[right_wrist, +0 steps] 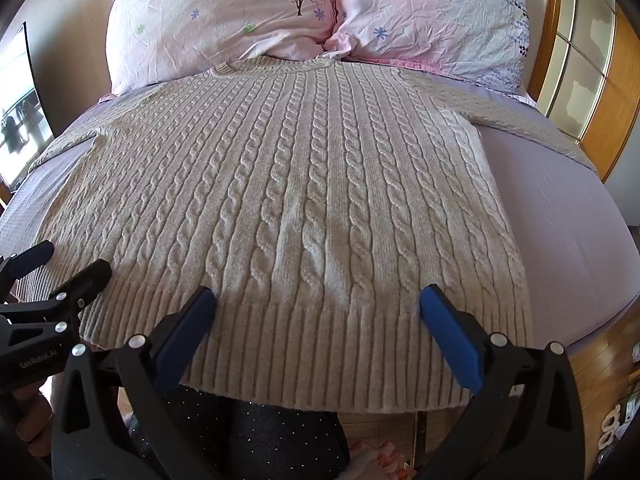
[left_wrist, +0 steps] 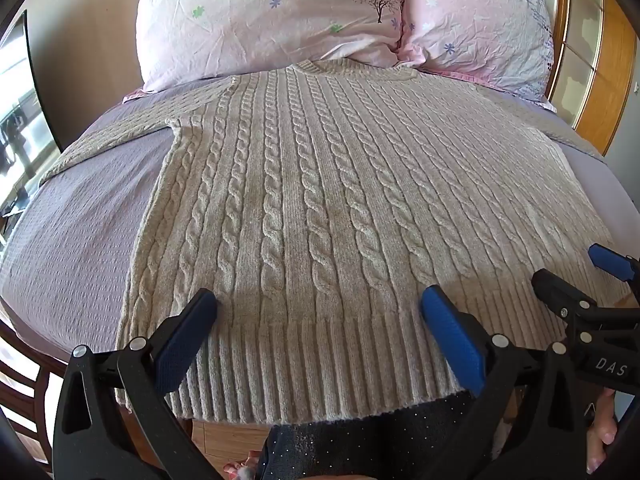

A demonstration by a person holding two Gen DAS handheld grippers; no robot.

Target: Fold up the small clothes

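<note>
The bed (left_wrist: 80, 216) with its lilac sheet carries a beige cable-knit sweater (left_wrist: 320, 200), spread flat and face up, neckline touching the two pink floral pillows (left_wrist: 264, 16) at the headboard, sleeves stretched out to either side, ribbed hem hanging slightly over the near edge. My left gripper (left_wrist: 320, 308) hovers over the hem with its fingers spread wide, holding nothing. My right gripper (right_wrist: 318, 304) does likewise just beside it, also spread and empty.
</note>
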